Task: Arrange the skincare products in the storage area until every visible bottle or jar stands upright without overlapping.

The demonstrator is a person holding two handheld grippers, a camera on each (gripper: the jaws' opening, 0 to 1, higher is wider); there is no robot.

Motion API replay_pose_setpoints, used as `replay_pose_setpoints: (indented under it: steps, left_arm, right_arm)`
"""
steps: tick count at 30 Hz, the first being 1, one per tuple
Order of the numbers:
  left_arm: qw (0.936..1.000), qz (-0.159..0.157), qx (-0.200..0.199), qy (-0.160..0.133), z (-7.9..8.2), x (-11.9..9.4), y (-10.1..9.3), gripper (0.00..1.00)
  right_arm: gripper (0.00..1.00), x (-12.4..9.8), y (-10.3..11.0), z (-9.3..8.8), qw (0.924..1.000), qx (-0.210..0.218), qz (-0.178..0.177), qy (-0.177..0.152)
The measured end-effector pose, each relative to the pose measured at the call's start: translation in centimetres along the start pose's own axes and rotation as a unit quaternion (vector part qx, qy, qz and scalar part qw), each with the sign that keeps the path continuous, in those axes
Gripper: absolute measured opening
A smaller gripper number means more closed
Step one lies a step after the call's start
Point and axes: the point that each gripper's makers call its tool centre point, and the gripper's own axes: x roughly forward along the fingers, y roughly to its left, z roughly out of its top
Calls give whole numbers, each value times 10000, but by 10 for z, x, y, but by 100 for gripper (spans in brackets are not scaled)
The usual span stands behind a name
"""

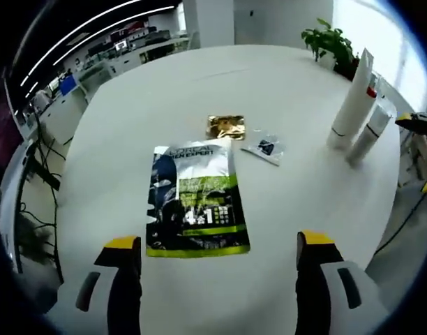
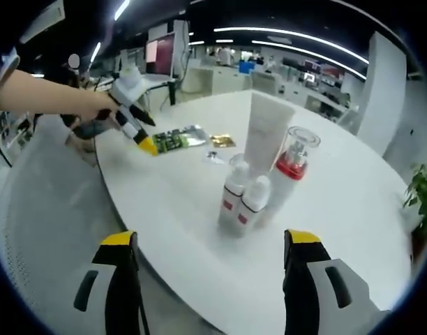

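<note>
On the white round table [image 2: 353, 202] several skincare products stand upright close together: a tall white tube [image 2: 266, 129], a pump bottle with a red band and clear cap [image 2: 291, 166] and two small white bottles [image 2: 233, 197] [image 2: 254, 204]. My right gripper [image 2: 210, 239] is open just short of them at the table's edge. The left gripper view shows the tube [image 1: 353, 101] and a slimmer bottle [image 1: 370, 134] at the far right. My left gripper [image 1: 218, 243] is open above a flat green and white L'Oreal pack [image 1: 196, 199]. A hand holds the left gripper [image 2: 133, 122] over the pack [image 2: 175, 138].
A gold sachet [image 1: 226, 126] and a small clear sachet [image 1: 264, 148] lie flat beyond the pack. A potted plant [image 1: 330, 42] stands at the table's far edge. The right gripper's yellow tips [image 1: 416, 120] show past the bottles. Office desks lie beyond.
</note>
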Motion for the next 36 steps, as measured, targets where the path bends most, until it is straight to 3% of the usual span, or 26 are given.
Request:
replay_pose_setpoints:
  steps: [9,21,25,30,32,36]
  left_arm:
    - [9994,-59,86,330,6,20,17,85]
    - [9967,-99,139,799,5,37,20,81]
    - [9950,-96,177,975,1,34,24,81]
    - [9894,-211,206,1425,-12,38,24,82]
    - [9895,-276,-46,1416,-11,38,23,83]
    - [9891,-238,16,1456,-10,38,25,81]
  right_arm:
    - [85,0,-3,-3,9999,109,-71,50]
    - [84,1,-7,-6,9997,162,-128,110]
    - [84,1,-7,-7,9997,187,-139,122]
    - [84,1,-7,-8,9996,189,-140,148]
    - [84,1,-7,-8,9996,193,-146,159]
    - [84,0,-8,-9,9995,225,-158,160]
